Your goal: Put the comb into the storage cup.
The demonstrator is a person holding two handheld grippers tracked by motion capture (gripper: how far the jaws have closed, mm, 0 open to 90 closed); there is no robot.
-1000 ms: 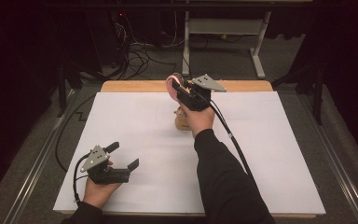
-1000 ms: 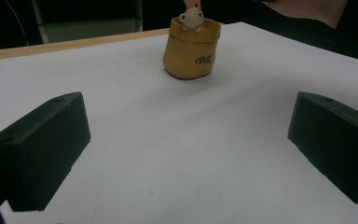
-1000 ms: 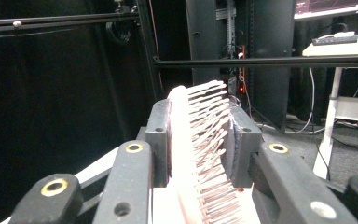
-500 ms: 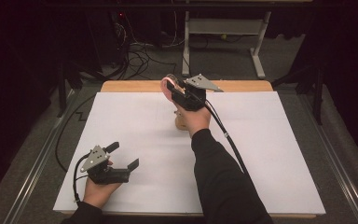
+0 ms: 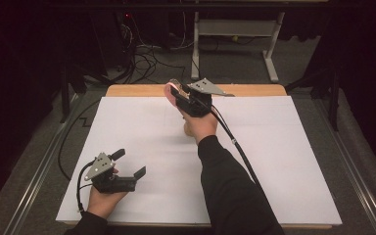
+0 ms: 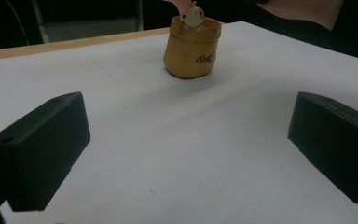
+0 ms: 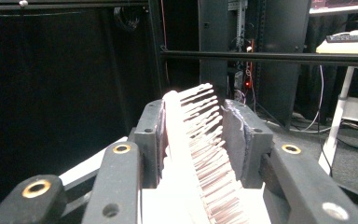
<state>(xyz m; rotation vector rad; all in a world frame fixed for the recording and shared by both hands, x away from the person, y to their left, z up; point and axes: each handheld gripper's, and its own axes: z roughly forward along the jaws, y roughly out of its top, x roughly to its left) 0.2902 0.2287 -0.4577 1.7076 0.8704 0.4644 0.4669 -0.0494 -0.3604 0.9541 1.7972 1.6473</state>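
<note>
the person's hand hides most of the yellow pot [image 5: 188, 130] – the brush [image 7: 186, 140] handle is cut off below.

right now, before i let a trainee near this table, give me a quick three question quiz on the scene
1. True or false: the left gripper grips the tan soft-sided pot.
2. What sits between the right gripper's jaws? A) a pink plastic bristled brush B) a metal spoon C) nothing
3. What peeks out of the pot's top?

Key:
1. False; its jaws stand open, apart from the pot.
2. A; the jaws have just been opening slightly, with the brush between them.
3. A small pale toy figure.
</note>
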